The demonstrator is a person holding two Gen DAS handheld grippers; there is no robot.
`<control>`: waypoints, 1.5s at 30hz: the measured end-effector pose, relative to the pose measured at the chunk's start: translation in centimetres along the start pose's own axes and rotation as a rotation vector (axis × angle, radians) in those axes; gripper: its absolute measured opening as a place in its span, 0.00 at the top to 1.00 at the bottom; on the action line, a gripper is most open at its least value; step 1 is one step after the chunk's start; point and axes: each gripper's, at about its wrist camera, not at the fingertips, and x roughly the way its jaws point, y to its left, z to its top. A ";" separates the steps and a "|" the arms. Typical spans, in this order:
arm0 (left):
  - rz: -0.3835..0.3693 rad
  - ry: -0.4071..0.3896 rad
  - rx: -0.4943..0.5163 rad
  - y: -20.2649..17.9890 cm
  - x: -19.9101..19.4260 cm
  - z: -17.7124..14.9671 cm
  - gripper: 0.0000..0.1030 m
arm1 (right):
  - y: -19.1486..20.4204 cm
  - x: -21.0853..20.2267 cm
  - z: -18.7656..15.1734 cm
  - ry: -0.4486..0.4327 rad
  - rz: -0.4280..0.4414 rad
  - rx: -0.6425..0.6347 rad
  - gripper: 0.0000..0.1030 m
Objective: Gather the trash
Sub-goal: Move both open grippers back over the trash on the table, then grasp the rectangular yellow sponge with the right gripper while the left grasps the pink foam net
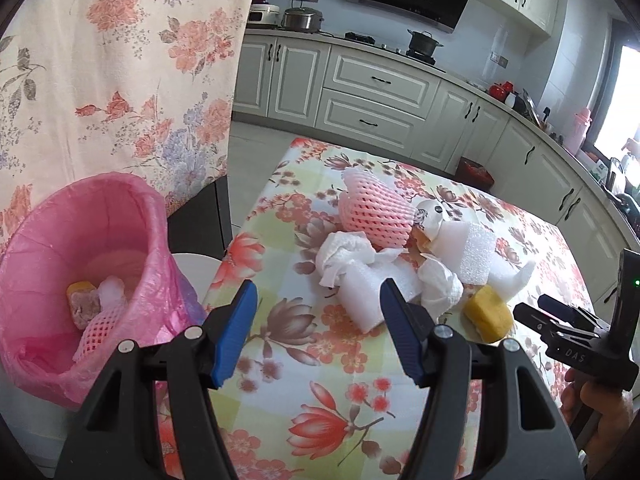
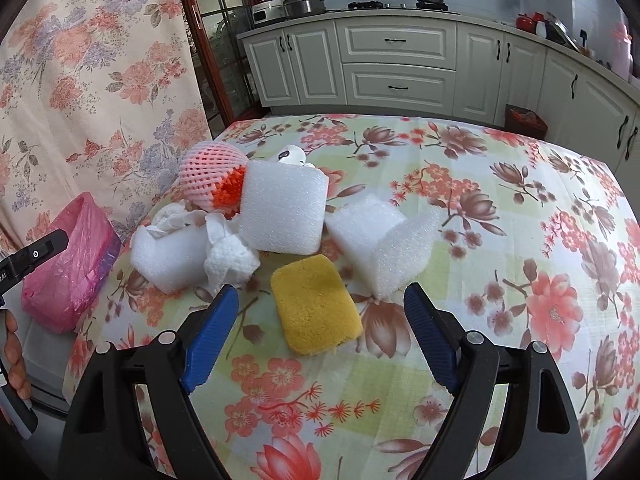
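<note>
A heap of trash lies on the floral table (image 2: pixel 500 240): a pink foam fruit net (image 1: pixel 374 214) (image 2: pixel 208 176), white foam blocks (image 2: pixel 282 210) (image 1: pixel 370 292), crumpled white tissue (image 1: pixel 344 254) (image 2: pixel 228 260) and a yellow sponge (image 2: pixel 314 304) (image 1: pixel 488 316). A pink-lined bin (image 1: pixel 80 264) (image 2: pixel 68 264) stands off the table's left edge and holds some trash. My left gripper (image 1: pixel 316 300) is open and empty, over the table edge before the foam. My right gripper (image 2: pixel 320 308) is open and empty, its fingers on either side of the yellow sponge; it also shows in the left wrist view (image 1: pixel 560 312).
A floral curtain (image 1: pixel 120 72) hangs behind the bin. White kitchen cabinets (image 2: pixel 396 64) with pots on the counter run along the back. A dark chair (image 1: pixel 204 220) stands between the bin and the table.
</note>
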 end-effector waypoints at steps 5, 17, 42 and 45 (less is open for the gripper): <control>-0.012 0.019 0.021 -1.4 1.2 -0.1 0.40 | -0.5 0.6 -0.5 0.015 0.000 0.006 0.23; -0.032 0.051 0.059 -3.6 4.3 0.2 0.40 | -0.3 2.5 -0.9 0.055 0.012 -0.010 0.23; -0.105 0.153 -0.019 -5.2 15.0 7.4 0.32 | 0.1 5.0 -0.9 0.102 0.058 -0.042 0.51; -0.108 0.195 -0.040 -5.0 16.3 7.4 0.34 | 0.1 4.4 -0.5 0.087 0.063 -0.039 0.52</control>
